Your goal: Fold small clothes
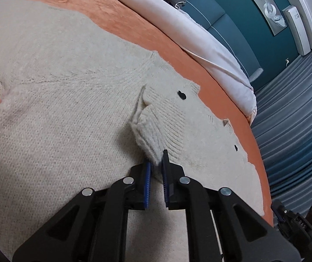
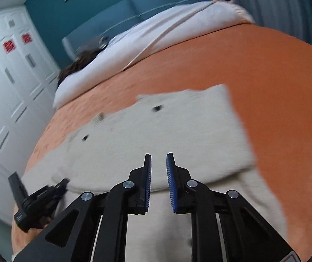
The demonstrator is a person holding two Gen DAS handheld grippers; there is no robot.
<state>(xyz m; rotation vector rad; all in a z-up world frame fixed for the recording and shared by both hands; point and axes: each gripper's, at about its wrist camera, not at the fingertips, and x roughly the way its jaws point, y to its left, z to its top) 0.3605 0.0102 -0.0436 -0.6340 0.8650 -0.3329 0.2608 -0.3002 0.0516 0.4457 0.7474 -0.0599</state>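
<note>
A cream knitted cardigan (image 1: 57, 109) with black buttons (image 1: 181, 95) lies spread on the orange bedspread (image 1: 134, 21). My left gripper (image 1: 156, 159) is shut on the ribbed cuff (image 1: 156, 128) of a sleeve folded in over the body, and the cuff bunches up between the pads. In the blurred right wrist view the cardigan (image 2: 177, 131) lies with a side folded over. My right gripper (image 2: 158, 155) hovers above it, its jaws a narrow gap apart with nothing between them. The left gripper (image 2: 63, 183) shows at the lower left, touching the knit.
A white duvet (image 2: 156, 35) lies across the head of the bed before a teal headboard (image 2: 103, 26). White wardrobe doors (image 2: 9, 83) stand beyond the bed's left side. Grey curtains (image 1: 291, 120) hang past the other edge. Dark clothes (image 2: 79, 63) lie beside the duvet.
</note>
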